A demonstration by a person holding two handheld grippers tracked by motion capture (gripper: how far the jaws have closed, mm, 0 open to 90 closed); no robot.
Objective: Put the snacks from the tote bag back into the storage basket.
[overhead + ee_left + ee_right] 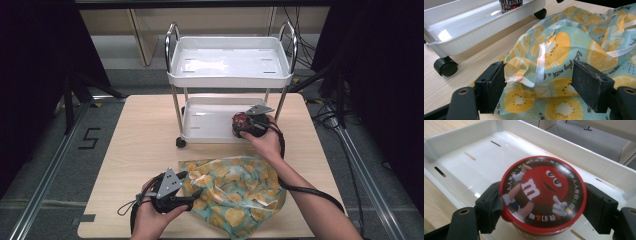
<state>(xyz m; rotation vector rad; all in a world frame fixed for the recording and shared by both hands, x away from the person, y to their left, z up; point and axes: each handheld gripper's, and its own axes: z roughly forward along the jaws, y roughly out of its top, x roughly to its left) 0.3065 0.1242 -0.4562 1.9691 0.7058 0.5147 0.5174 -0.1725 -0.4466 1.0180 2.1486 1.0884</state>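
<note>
My left gripper [192, 196] sits low, fingers [491, 85] spread wide. My right gripper [243, 125] reaches forward, fingers [489, 206] clamped.

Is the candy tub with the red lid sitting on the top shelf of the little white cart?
No, the candy tub is at the cart's bottom shelf, between the right gripper's jaws.

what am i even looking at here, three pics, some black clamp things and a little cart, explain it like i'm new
No robot here: a person holds a pair of hand-held tongs in each hand. The high view looks down on a wooden table; the other two come from cameras riding on the tongs. On the table stand a small white cart and a crumpled lemon-print bag. The right tongs close on a red-lidded candy can over the cart's lower tray. The left tongs are open, with a fold of the bag's edge between the jaws, which don't seem to pinch it.
</note>
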